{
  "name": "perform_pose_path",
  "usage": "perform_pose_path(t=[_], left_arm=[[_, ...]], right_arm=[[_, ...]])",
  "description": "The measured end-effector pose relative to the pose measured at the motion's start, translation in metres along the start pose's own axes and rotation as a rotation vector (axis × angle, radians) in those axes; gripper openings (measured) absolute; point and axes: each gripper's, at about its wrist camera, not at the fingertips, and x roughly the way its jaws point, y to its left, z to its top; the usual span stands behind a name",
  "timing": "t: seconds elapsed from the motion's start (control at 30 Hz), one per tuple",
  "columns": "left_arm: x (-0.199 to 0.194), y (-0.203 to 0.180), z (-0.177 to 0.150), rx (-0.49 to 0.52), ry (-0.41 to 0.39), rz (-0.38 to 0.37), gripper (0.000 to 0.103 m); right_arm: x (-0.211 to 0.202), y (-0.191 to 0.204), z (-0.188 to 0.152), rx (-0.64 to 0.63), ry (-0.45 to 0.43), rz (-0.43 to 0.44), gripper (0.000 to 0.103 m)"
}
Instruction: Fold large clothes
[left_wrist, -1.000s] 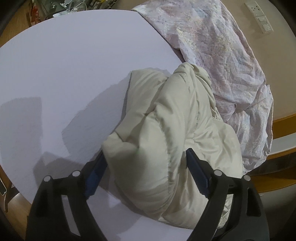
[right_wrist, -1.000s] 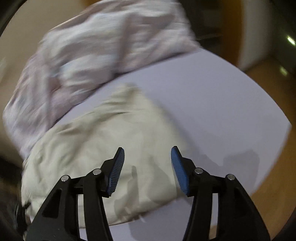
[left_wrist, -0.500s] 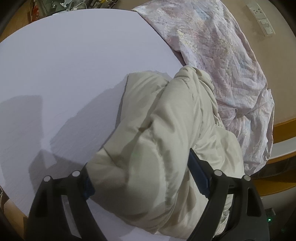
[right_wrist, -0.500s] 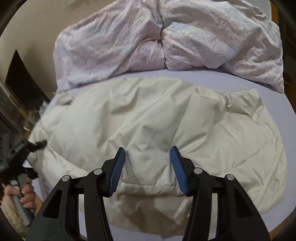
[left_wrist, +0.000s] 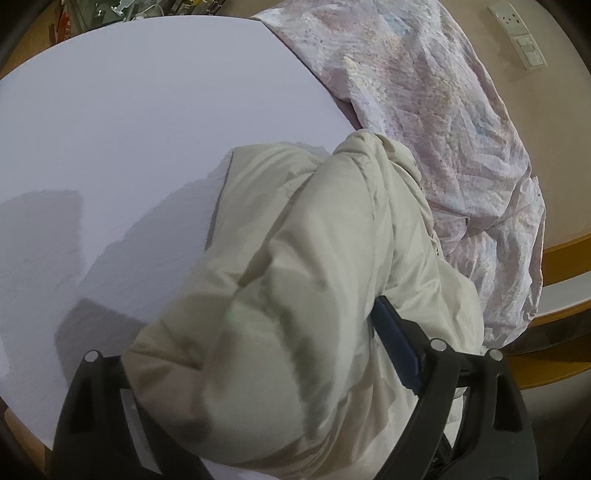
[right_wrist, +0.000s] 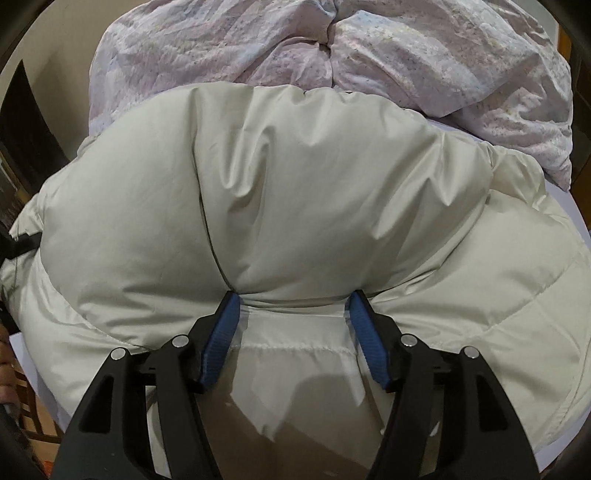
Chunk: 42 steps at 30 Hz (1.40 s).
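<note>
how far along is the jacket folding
Early to midway. Done: the cream jacket is bunched on the table, one part doubled over. In hand: both grippers, left and right, straddle padding, fingers apart. Left: closing, folding flat. The floral sheet lies unfolded.

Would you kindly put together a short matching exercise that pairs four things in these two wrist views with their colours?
Things:
1. puffer jacket
2. crumpled bedsheet
3. round table
4. finger pads on the right tongs

Colours:
A. blue
B. pale lilac, plain
C. cream
D. pink and white print

Pairs: 1-C, 2-D, 3-B, 4-A
</note>
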Motion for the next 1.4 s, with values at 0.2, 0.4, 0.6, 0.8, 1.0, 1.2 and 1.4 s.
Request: perform_pose_path(t=[0.2,0.4,0.6,0.8,1.0,1.2,1.4], left_arm=[[0.003,-0.003,0.0,-0.013,-0.005,0.0,0.086],[-0.001,-0.003,-0.001,-0.022,-0.01,-0.024,0.071],[-0.017,-0.012,0.0,-0.008,-0.02,-0.122,0.038],[-0.041,-0.04,-0.002,0.045,-0.038,-0.241,0.034],[-0.059,-0.083,-0.012,0.154,-0.035,-0.354,0.034],[-0.068,-0.119,-0.029,0.251,-0.012,-0.432,0.034],[-0.07,-0.155,-0.051,0.352,0.024,-0.498,0.034]], right_arm=[[0.001,0.003,-0.004,-0.008,-0.023,-0.015,0.064],[0.0,0.003,-0.005,-0.007,-0.043,-0.017,0.064],[0.001,0.003,-0.006,-0.002,-0.046,-0.017,0.064],[0.001,0.003,-0.006,0.0,-0.043,-0.016,0.064],[0.002,-0.001,-0.005,0.002,-0.037,-0.009,0.064],[0.004,-0.002,-0.004,0.007,-0.036,-0.003,0.064],[0.006,-0.004,-0.003,0.011,-0.034,0.013,0.064]])
